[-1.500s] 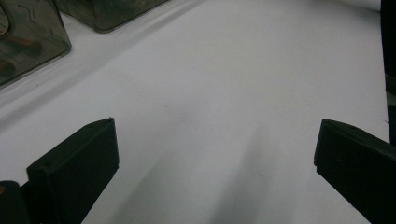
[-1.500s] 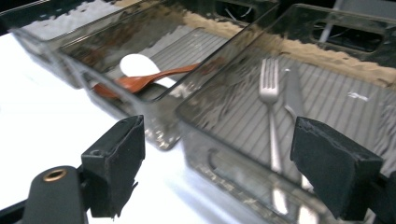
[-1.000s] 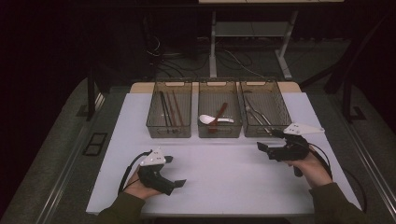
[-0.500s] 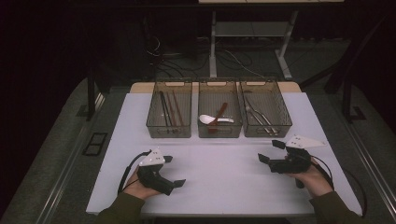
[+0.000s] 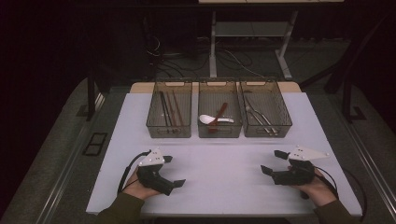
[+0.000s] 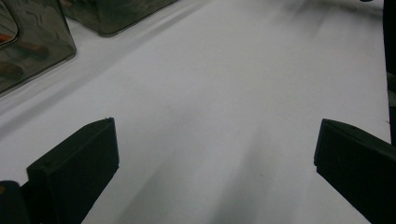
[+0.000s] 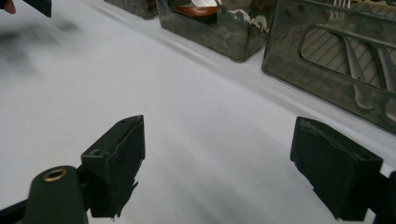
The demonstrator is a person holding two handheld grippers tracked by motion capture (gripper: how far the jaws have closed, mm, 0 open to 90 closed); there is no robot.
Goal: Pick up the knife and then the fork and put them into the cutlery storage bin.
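A: What is sitting on the table (image 5: 233, 186)?

B: Three bins are standing in a row toward 12 o'clock, touching side to side. They are smoky, see-through plastic, rectangular, with ribbed floors. The table top is smooth, matte and white.

A: And what is lying in them?

B: The left bin (image 5: 169, 111) is holding long thin sticks, some dark and some reddish; I cannot count them exactly. The middle bin (image 5: 219, 112) is holding two things: a glossy white spoon (image 5: 207, 119) with a rounded bowl and a flat red-brown spoon (image 5: 217, 118) lying across it. The right bin (image 5: 265, 111) is holding shiny metal cutlery, forks among them in the right gripper view; the count is unclear.

A: What are the two grippers doing?

B: The left gripper (image 5: 171, 171) is resting at 7 o'clock in a hand, its blocky black jaws standing wide apart and holding nothing. The right gripper (image 5: 274, 162) is sitting at 5 o'clock in the other hand, its jaws likewise spread wide and empty. Each is carrying a pale three-cornered plate on top and trailing a black cable.

A: Are they touching the bins?

B: No, both are staying well apart from them, over bare table.
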